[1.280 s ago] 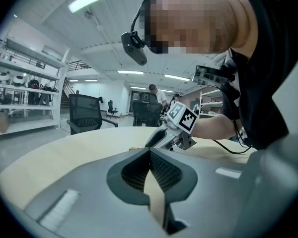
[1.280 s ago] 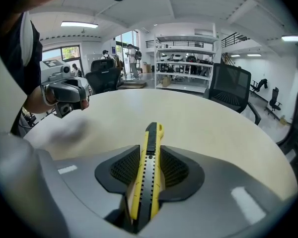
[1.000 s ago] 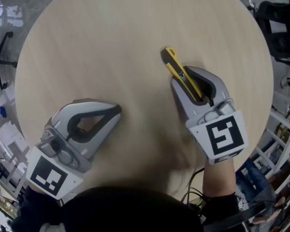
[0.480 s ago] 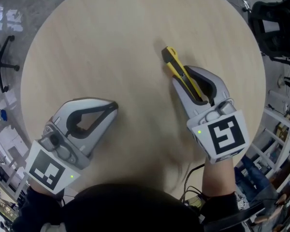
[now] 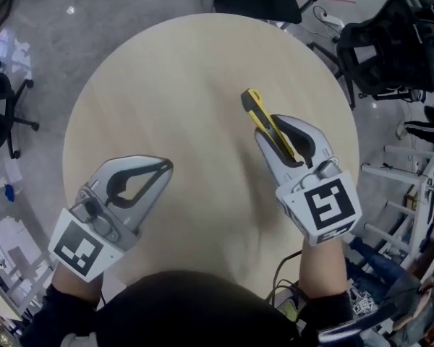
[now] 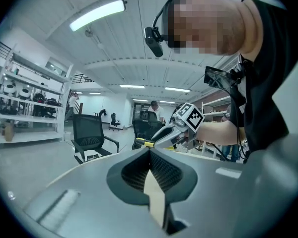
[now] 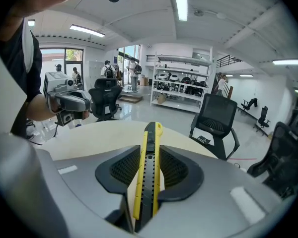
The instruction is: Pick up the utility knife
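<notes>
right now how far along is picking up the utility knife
Done: the right gripper is shut on the utility knife, its yellow body clamped between the pads. In hand: the lift; the knife looks clear of the table, though the gap is hard to judge. Left: nothing obvious beyond holding it. The left gripper is shut and empty.

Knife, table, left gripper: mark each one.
Knife (image 5: 262,116): head view, yellow body near its free end.
Table (image 5: 181,78): head view, bare top.
Left gripper (image 5: 165,168): head view, closed tips.
</notes>
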`<state>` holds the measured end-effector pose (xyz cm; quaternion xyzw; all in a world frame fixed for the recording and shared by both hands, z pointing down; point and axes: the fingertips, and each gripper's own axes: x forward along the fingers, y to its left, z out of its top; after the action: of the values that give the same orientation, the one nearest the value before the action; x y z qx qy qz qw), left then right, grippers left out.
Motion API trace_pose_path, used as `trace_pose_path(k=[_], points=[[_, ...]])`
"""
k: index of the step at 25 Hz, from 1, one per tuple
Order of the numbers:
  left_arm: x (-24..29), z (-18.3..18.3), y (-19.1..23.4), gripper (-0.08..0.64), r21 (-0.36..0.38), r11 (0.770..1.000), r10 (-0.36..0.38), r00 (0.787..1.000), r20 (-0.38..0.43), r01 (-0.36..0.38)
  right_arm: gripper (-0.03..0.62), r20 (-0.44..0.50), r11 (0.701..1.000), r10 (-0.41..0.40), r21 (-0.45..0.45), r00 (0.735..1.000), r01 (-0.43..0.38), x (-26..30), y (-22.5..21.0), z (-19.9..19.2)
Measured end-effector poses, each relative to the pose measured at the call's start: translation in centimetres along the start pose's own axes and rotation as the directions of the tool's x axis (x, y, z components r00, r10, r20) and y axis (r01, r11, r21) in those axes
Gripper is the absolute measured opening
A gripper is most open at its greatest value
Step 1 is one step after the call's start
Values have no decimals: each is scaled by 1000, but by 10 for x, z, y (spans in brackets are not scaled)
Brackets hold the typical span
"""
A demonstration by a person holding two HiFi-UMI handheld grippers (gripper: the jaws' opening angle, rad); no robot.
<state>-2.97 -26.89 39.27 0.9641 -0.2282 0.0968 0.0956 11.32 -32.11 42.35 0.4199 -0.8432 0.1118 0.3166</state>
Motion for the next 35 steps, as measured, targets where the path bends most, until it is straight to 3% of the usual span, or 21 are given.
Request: trace_pose_path(k=[9,21,28,31,35], points=[[-67,81,-53,-6,-50,999,-11,993,115,17,137,82,997,-66,-38,994,70,-107,41,68],[-223,156,-88,-6,58,998,-25,976,218,13,137,205,990,-137,-17,969,143,-219,148,143],[-295,181,-109,-6,125,992,-28,964,266,-5,138,300,985,-175,51,938,167,-266,193,152],[-327,174,-113,-6,136,989,29,973,228,-61,138,329,986,-169,62,929,157,-282,209,149],[-351,193,-142,-6,137,981,94,954,284,-138,138,354,991,-137,50,925,127,-307,220,135]])
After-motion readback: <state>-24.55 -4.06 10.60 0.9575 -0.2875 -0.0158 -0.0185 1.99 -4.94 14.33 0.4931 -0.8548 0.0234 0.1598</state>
